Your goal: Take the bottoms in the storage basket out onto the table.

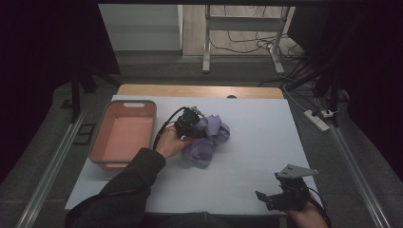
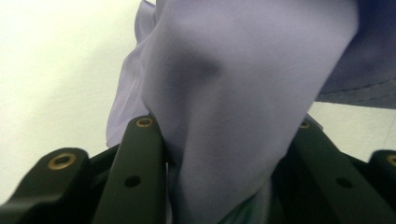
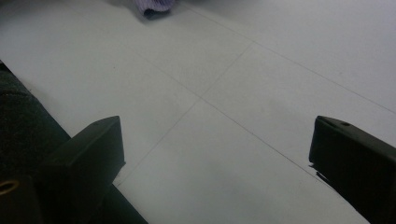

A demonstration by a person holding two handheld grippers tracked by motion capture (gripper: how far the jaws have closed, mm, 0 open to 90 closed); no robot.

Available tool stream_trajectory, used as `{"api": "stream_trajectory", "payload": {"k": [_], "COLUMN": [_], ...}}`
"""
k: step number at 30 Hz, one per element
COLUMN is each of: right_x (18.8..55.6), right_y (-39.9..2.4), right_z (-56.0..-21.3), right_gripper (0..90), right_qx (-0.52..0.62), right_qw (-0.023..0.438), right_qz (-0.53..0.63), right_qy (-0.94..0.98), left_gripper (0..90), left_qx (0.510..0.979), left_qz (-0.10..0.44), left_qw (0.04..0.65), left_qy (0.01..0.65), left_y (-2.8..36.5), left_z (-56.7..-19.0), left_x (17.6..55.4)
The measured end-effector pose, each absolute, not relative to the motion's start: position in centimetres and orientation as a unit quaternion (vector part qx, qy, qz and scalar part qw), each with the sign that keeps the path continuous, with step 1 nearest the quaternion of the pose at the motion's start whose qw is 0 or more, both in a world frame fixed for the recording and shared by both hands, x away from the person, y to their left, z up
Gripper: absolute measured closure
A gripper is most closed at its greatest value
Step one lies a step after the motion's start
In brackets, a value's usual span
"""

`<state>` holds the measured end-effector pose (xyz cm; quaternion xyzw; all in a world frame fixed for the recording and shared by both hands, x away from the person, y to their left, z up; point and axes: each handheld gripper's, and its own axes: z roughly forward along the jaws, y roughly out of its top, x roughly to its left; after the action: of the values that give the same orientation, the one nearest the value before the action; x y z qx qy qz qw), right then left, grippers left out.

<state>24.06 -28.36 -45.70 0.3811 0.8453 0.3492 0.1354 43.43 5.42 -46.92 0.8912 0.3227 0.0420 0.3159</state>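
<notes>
Scene: a person sits at a white table [image 1: 247, 156] in a dim room, a gripper in each hand, seen from above and in front.
Cloth: a crumpled lilac cloth [image 1: 209, 140] lies in a loose heap near the middle of the table, just right of the tub and apart from it.
Tub: a pinkish-orange plastic tub [image 1: 124, 134] with a grey rim stands at the left of the table — nothing shows inside it.
Left gripper: the left gripper [image 1: 192, 124] is down on the left edge of the heap. In the left gripper view a thick fold of the cloth [image 2: 233, 107] rises between the two black jaws, which are clamped on it from both sides.
Right gripper: the right gripper [image 1: 285, 194] rests low at the near right corner of the table, well apart from the cloth. In the right gripper view its jaws stand wide apart with only bare table between them.
Done so far: the cloth is gripped by one hand, though most of it is on the table.
Left to do: judging by the layout, the cloth looks bound for the tub — lifting it, carrying it left and dropping it in all remain.
</notes>
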Motion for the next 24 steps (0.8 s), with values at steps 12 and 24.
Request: {"api": "stream_trajectory", "payload": {"k": [12,24], "right_x": [24.0,24.0], "right_y": [-28.2,-28.1], "right_z": [-45.7,-45.8], "right_gripper": [3.5,3.6], "right_qx": [0.376,0.37], "right_qw": [0.136,0.136], "right_qz": [0.344,0.339], "right_qy": [0.85,0.854], "left_gripper": [61.4,49.1], "left_qx": [0.904,0.907], "left_qz": [0.029,0.03], "left_qw": [0.288,0.29], "left_qy": [0.316,0.304], "left_y": [4.7,4.6], "left_z": [-49.6,-51.0], "left_x": [43.8,43.9]}}
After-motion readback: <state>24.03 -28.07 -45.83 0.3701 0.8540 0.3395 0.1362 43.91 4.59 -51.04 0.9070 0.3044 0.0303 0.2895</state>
